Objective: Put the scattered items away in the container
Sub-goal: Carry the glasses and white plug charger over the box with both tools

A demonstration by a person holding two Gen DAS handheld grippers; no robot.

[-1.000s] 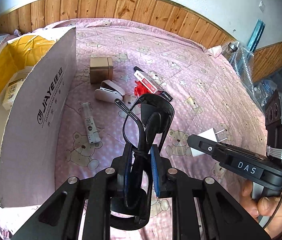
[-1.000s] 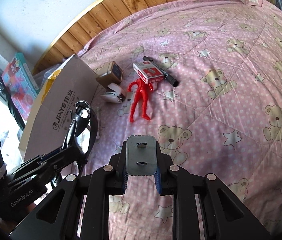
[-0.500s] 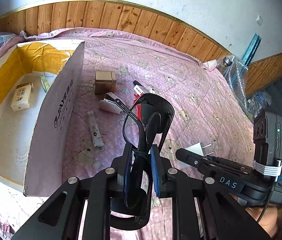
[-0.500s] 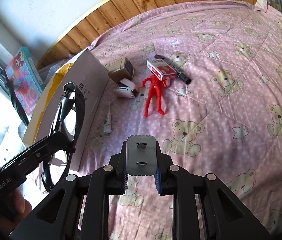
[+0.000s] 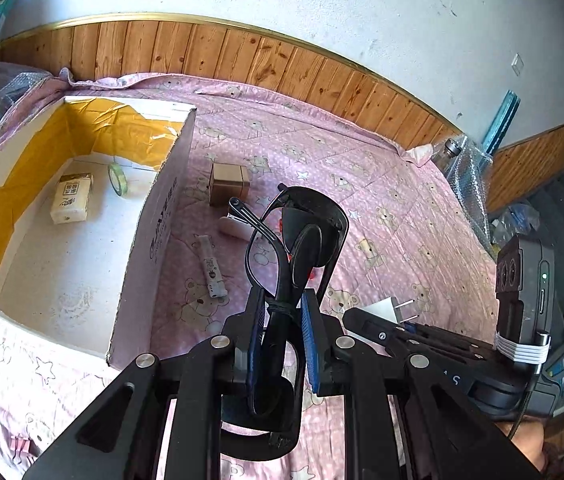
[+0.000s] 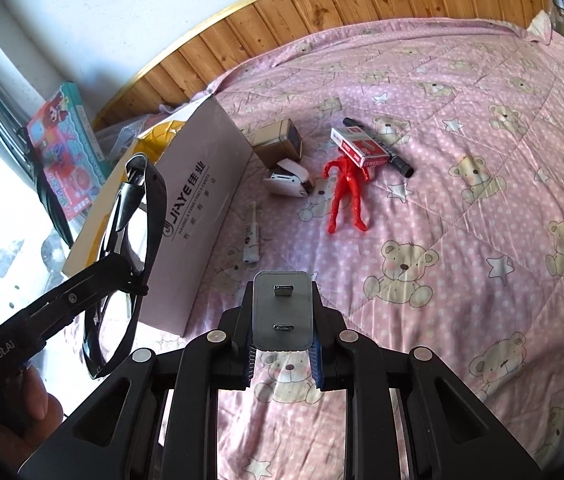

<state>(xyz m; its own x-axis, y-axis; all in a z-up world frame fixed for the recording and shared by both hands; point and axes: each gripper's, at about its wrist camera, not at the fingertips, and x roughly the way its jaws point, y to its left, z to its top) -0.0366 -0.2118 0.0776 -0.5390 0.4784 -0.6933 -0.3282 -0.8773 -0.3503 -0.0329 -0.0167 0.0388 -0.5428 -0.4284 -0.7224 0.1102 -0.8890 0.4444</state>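
Observation:
My left gripper [image 5: 282,312] is shut on a pair of black glasses [image 5: 310,236], held in the air to the right of the open cardboard box [image 5: 177,168]. From the right wrist view the glasses [image 6: 137,200] hang in front of the box's white side wall [image 6: 197,216]. My right gripper [image 6: 282,320] is shut on a white plug charger [image 6: 282,308], lifted above the pink bed cover; the charger's prongs [image 5: 404,310] show in the left wrist view. A tissue pack [image 5: 71,198] and a tape roll [image 5: 115,178] lie inside the box.
On the cover lie a red figure [image 6: 346,192], a red-and-white carton [image 6: 362,150], a black marker [image 6: 398,162], a white stapler [image 6: 288,182], a brown box [image 6: 277,146] and a small tube [image 6: 251,236]. Wood panelling runs behind the bed; clutter lies beyond its right edge.
Both grippers have risen and drawn back from the bed. The left wrist view now looks down into the box, and the glasses have shifted toward it. Both grips are unchanged.

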